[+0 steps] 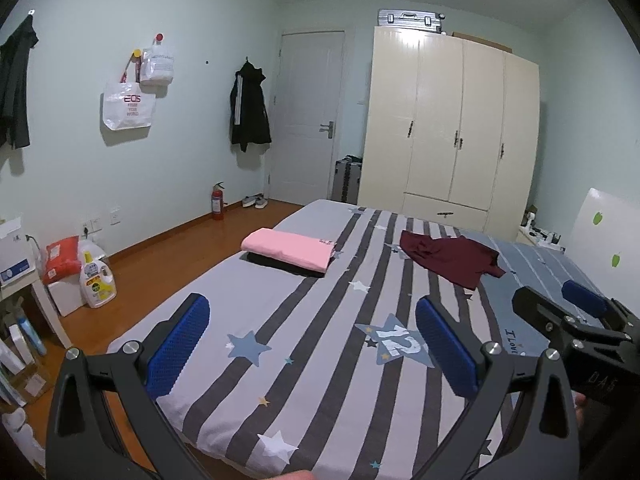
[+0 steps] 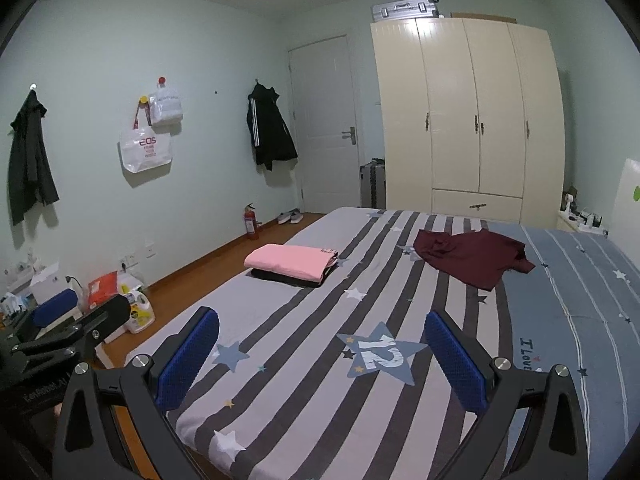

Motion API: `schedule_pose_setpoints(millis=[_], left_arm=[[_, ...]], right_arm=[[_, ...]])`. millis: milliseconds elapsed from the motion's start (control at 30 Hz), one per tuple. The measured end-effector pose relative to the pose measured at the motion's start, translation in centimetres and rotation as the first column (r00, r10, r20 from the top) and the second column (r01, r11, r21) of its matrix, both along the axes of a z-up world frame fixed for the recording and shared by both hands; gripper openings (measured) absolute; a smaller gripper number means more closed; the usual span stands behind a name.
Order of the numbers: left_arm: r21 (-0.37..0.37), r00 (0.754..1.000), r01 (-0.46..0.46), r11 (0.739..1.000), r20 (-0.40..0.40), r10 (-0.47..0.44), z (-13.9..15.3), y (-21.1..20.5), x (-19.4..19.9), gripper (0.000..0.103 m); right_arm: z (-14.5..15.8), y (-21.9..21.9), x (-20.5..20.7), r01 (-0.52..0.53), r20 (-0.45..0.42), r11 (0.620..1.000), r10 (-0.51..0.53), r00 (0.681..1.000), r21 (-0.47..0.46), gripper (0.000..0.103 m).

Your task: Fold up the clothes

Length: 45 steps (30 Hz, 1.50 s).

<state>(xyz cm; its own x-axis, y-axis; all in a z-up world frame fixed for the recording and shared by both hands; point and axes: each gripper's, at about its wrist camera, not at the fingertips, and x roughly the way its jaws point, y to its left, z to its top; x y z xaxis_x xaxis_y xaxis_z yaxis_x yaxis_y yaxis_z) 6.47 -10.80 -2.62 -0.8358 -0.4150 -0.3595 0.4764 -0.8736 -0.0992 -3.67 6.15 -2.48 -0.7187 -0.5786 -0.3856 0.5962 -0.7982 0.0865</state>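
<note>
While both grippers hang above the near end of a bed [image 1: 304, 392], neither one touches any cloth. From its own camera, the left gripper [image 1: 312, 344] has its 2 blue-padded fingers [image 1: 178, 344] spread wide, with nothing between them but the striped sheet below. The right gripper [image 2: 322, 356] looks the same from its own camera: 2 blue pads [image 2: 456, 360] far apart, released, with nothing in them. Each gripper also shows at the edge of the other's view, side by side.

On the bed, a grey sheet with dark stripes and star prints covers the mattress; 1 large blue star [image 2: 380, 354] carries the number 12. A dark red shirt [image 2: 476, 258] lies crumpled and unfolded toward the far right of the bed, well apart from both grippers. To its left, near the bed's left edge, a pink garment [image 2: 292, 262] sits neatly folded on top of a folded black garment [image 2: 280, 277], forming a small stack.

Beyond the bed stands a cream wardrobe [image 2: 468, 120] with a silver suitcase [image 2: 404, 9] on top, beside a closed white door [image 2: 326, 120]. A black jacket [image 2: 270, 128] and 2 white bags [image 2: 146, 148] hang on the left wall. A red fire extinguisher [image 2: 251, 222] stands on the wooden floor.
</note>
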Motion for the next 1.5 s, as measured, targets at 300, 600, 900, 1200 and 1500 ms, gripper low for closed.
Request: schedule_pose_setpoints(millis=[300, 600, 900, 1200, 1500], left_arm=[[-0.038, 1.0, 0.004, 0.999, 0.016, -0.003, -0.5, 0.9, -0.7, 0.102], [-0.022, 1.0, -0.003, 1.0, 0.012, 0.004, -0.5, 0.8, -0.8, 0.102], [-0.023, 1.0, -0.002, 1.0, 0.011, 0.002, -0.4, 1.1, -0.6, 0.102], [-0.025, 1.0, -0.01, 1.0, 0.014, 0.011, -0.6, 1.2, -0.7, 0.102], [-0.026, 1.0, -0.009, 1.0, 0.012, 0.01, -0.6, 0.8, -0.6, 0.102]], right_arm=[[-0.6, -0.1, -0.2, -0.012, 0.008, 1.0, 0.012, 1.0, -0.005, 0.102], [-0.7, -0.1, -0.4, -0.008, 0.011, 1.0, 0.008, 1.0, 0.005, 0.102], [-0.8, -0.2, -0.3, -0.006, 0.008, 1.0, 0.006, 1.0, 0.009, 0.102], [-1.0, 0.1, -0.5, -0.006, 0.013, 1.0, 0.006, 1.0, 0.009, 0.102], [-1.1, 0.0, -0.5, -0.009, 0.014, 1.0, 0.009, 1.0, 0.008, 0.102]])
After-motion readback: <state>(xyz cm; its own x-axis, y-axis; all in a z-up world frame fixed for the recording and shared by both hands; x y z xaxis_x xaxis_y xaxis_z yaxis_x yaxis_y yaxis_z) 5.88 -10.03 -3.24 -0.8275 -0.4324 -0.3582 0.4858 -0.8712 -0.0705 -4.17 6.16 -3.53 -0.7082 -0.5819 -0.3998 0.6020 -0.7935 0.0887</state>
